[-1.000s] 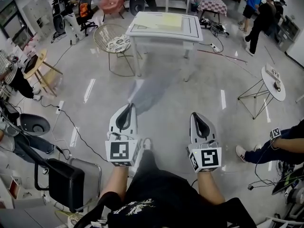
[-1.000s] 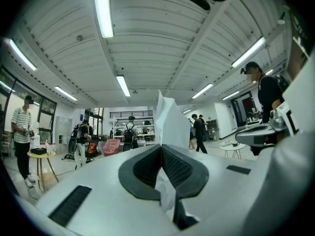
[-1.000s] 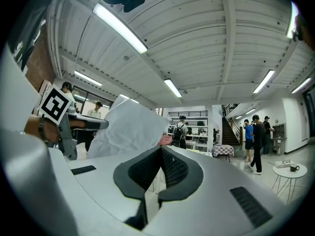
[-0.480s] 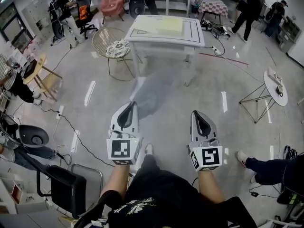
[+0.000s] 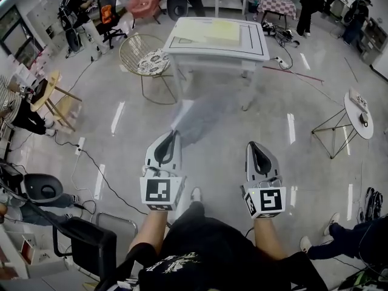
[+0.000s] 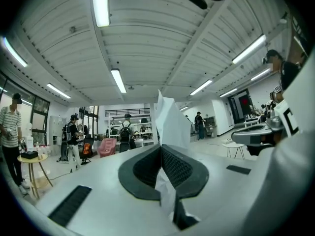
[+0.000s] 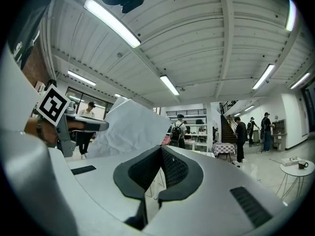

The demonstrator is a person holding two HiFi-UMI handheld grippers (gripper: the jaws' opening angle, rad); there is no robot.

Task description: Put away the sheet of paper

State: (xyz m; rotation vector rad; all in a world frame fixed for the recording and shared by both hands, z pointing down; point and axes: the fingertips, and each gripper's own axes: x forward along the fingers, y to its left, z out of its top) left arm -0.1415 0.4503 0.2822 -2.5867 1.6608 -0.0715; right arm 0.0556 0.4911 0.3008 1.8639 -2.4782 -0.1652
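A white sheet of paper [image 6: 170, 119] stands up from between the jaws of my left gripper [image 6: 161, 157], which is shut on its edge. In the head view the sheet [image 5: 200, 117] hangs blurred ahead of the left gripper [image 5: 173, 135], over the grey floor. My right gripper [image 5: 252, 145] is held level beside it, a little to the right. Its jaws [image 7: 161, 154] are shut with nothing between them, and the sheet [image 7: 130, 127] shows to its left. A white table [image 5: 212, 52] with yellow sheets on top stands ahead.
A wire chair [image 5: 144, 54] stands left of the table. A small round side table [image 5: 359, 111] is at the right, and a black chair [image 5: 85, 244] at the lower left. A cable [image 5: 91, 156] runs across the floor on the left. People stand at the back.
The white table has come closer and sits lower in the head view. Both grippers keep their pose, the sheet still in the left one. The people at the back right have walked off.
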